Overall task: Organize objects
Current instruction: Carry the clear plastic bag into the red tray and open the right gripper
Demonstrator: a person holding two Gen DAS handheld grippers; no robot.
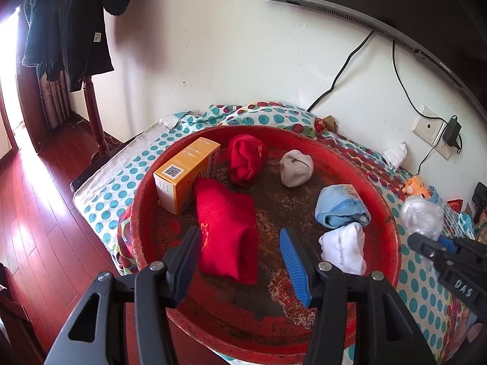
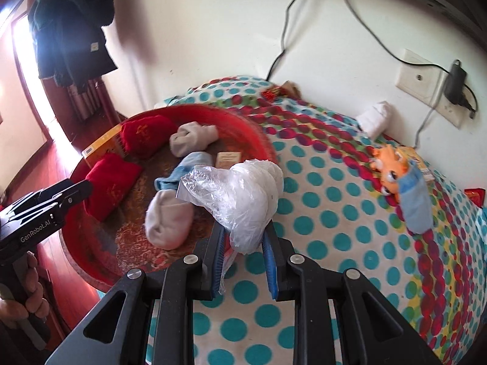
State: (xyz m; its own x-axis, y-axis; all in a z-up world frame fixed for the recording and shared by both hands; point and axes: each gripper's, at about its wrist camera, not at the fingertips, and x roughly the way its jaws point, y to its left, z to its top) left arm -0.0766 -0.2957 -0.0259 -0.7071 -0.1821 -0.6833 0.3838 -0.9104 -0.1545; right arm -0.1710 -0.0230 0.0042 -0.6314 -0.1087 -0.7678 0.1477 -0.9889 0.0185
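A round red tray [image 1: 392, 243] [image 2: 261, 133] sits on a polka-dot blanket. In it lie a folded red sock [image 1: 226, 228], a balled red sock [image 1: 246, 158], a grey sock ball [image 1: 295, 167], a light blue sock [image 1: 338, 210], a white sock [image 1: 344, 249] and an orange box [image 1: 182, 173]. My left gripper [image 1: 240, 240] is open above the tray, its jaws either side of the folded red sock's near end. My right gripper [image 2: 245, 237] is shut on a clear plastic bag with white contents [image 2: 240, 194], held over the tray's right rim; the bag also shows in the left wrist view [image 1: 421, 216].
On the blanket [image 2: 319, 222] to the right lie an orange plush toy [image 2: 386, 167], a blue sock [image 2: 415, 203] and a white rolled sock [image 2: 376, 118] near the wall. Cables and a wall socket [image 2: 426, 85] are behind. A coat stand [image 1: 91, 112] stands on the wooden floor at left.
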